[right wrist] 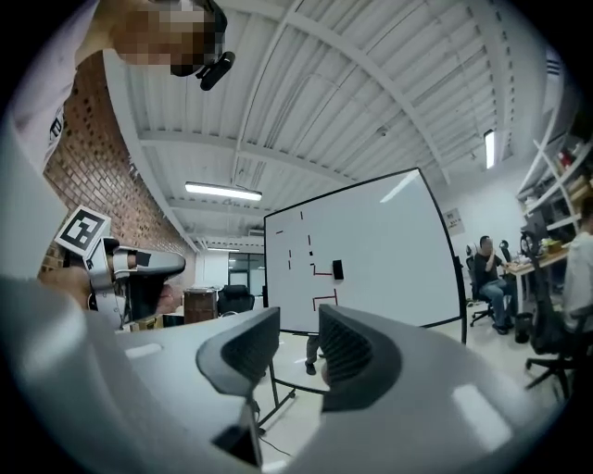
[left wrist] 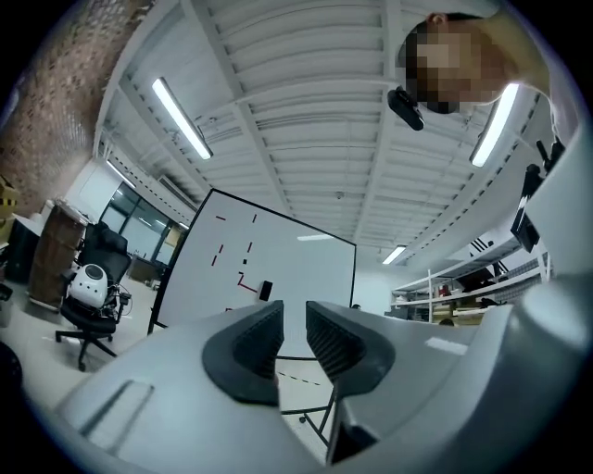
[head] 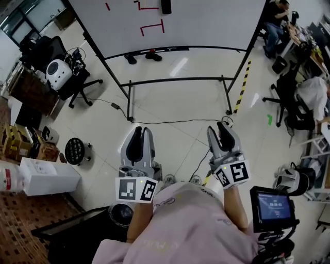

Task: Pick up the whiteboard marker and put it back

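A whiteboard (head: 206, 20) on a black wheeled stand faces me, with red marks and a black eraser (head: 166, 6) on it. A small red thing (head: 151, 51) lies on its tray; it is too small to tell whether this is the marker. My left gripper (head: 140, 131) is held level toward the board, jaws a narrow slit apart with nothing between them (left wrist: 294, 338). My right gripper (head: 218, 128) stands wider open and empty (right wrist: 299, 347). Both hang over the floor well short of the board. The board (left wrist: 278, 268) (right wrist: 371, 250) shows between the jaws in both gripper views.
Two shoes (head: 142, 57) of someone stand behind the board. An office chair (head: 62, 75) and boxes (head: 49, 176) are on the left, and a black stool (head: 76, 150). A cable (head: 170, 122) crosses the floor. People sit at desks (head: 276, 20) on the right. A screen (head: 272, 206) stands near my right elbow.
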